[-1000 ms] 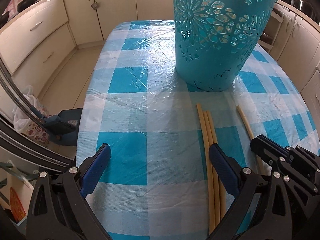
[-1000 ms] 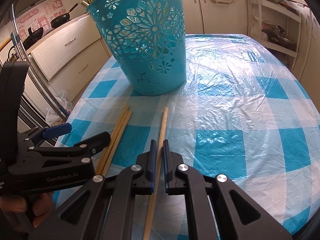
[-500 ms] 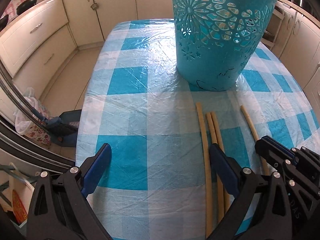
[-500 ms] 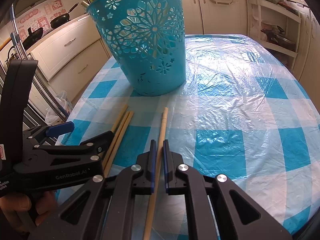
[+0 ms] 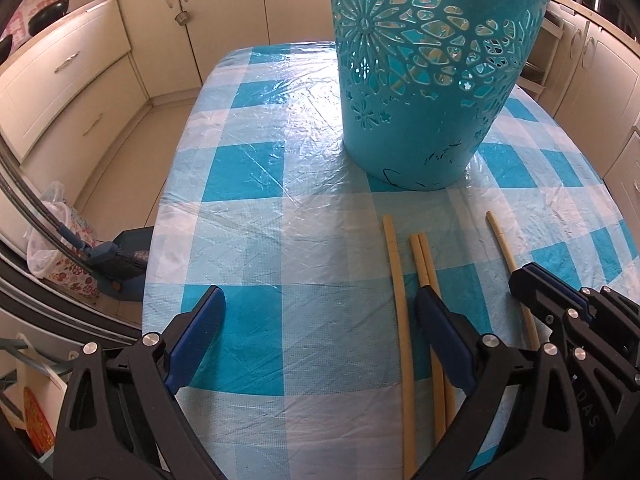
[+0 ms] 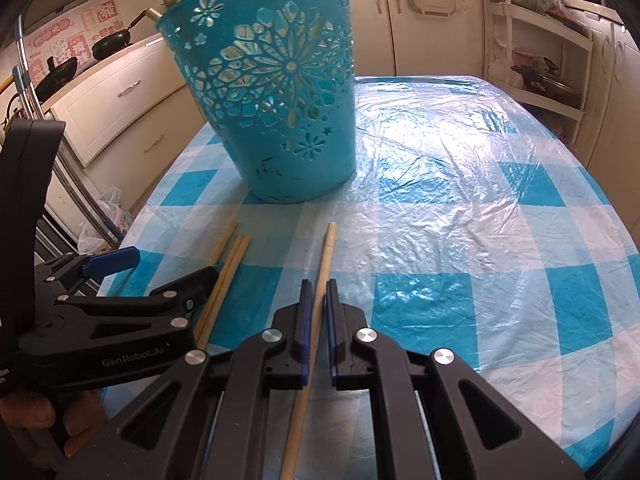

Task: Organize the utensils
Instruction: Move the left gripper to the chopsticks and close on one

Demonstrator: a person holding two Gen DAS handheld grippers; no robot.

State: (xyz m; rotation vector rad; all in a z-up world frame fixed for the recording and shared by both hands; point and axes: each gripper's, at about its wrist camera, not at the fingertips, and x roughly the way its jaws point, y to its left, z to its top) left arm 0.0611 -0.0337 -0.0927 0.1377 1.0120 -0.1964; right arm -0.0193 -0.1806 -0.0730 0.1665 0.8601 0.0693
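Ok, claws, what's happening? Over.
Right claw shut on single chopstick. Left claw open, empty. Three chopsticks on table. Basket ahead, path clear.

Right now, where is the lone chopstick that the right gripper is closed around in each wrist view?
Left wrist: lone chopstick at right, running under the right gripper.
Right wrist: lower centre, between the fingers.
Shared landmark: the teal basket just beyond its tip.

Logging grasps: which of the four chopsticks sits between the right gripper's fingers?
The lone chopstick lying apart on the right, between the right gripper; the other three lie leftward.
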